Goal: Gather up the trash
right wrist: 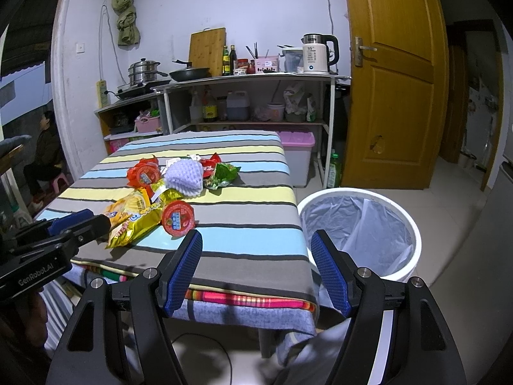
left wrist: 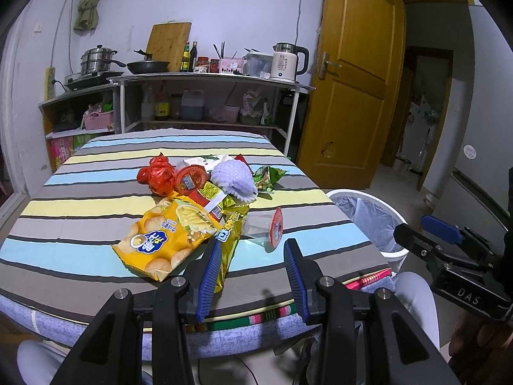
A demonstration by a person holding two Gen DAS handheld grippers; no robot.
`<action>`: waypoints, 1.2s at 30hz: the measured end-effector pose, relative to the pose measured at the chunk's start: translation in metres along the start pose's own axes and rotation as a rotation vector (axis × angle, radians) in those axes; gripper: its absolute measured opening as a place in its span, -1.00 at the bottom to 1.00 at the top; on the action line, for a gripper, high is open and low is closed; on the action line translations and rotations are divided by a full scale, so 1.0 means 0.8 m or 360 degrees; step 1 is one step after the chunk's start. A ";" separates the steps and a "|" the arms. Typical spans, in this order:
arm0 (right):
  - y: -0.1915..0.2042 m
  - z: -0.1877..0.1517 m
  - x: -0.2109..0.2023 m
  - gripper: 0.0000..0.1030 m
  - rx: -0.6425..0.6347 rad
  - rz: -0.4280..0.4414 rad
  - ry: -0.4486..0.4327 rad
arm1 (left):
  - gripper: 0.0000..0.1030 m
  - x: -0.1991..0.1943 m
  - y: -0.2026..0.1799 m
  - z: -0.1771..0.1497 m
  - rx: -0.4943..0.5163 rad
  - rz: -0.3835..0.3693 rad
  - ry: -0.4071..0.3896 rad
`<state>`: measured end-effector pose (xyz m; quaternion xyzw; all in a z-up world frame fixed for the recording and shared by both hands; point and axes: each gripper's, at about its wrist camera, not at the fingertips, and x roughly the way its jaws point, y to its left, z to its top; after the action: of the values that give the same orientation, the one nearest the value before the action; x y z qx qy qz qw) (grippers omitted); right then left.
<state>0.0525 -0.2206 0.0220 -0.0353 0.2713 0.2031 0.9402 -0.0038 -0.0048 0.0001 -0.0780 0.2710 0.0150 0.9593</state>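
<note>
Nearest the cameras, the left gripper (left wrist: 253, 276) hangs over the near edge of the striped table (left wrist: 80, 199) with its blue fingers spread wide and nothing between them; its left finger lies just beside the yellow wrapper (left wrist: 229, 240). Off to the right, the right gripper (right wrist: 256, 272) is likewise wide open and empty, held at the table's near right corner, beside the white trash bin (right wrist: 413, 224) lined with a clear bag. Just beyond the left gripper lie a yellow snack bag (left wrist: 160, 240) and a clear cup with a red lid (left wrist: 272, 227). Farther back on the cloth sit a second red-lidded cup (left wrist: 191, 178), a crumpled red bag (left wrist: 157, 175), a white foam net (left wrist: 232, 178) and a green wrapper (left wrist: 267, 178).
</note>
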 end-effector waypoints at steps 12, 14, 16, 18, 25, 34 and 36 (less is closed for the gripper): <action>0.023 0.011 0.022 0.38 -0.0058 0.0144 0.0019 | -0.23 0.015 0.032 0.006 -0.0054 0.0034 0.0035; 0.030 0.011 0.031 0.38 -0.0083 0.0183 0.0037 | -0.23 0.018 0.040 0.007 -0.0049 0.0067 0.0040; 0.037 0.011 0.040 0.38 -0.0109 0.0212 0.0056 | -0.22 0.024 0.050 0.008 -0.0048 0.0107 0.0053; 0.045 0.013 0.053 0.38 -0.0139 0.0244 0.0084 | -0.16 0.030 0.065 0.010 -0.0060 0.0140 0.0063; 0.065 0.016 0.095 0.38 -0.0207 0.0330 0.0164 | 0.00 0.048 0.103 0.014 -0.0111 0.0170 0.0099; 0.092 0.023 0.147 0.38 -0.0315 0.0452 0.0244 | 0.01 0.056 0.093 0.007 -0.0041 -0.0034 0.0153; 0.097 0.023 0.158 0.38 -0.0341 0.0476 0.0251 | 0.01 0.056 0.093 0.007 -0.0039 -0.0044 0.0154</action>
<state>0.1278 -0.1002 -0.0249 -0.1103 0.3232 0.3647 0.8662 0.0318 0.0691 -0.0289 -0.0941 0.3159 0.0011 0.9441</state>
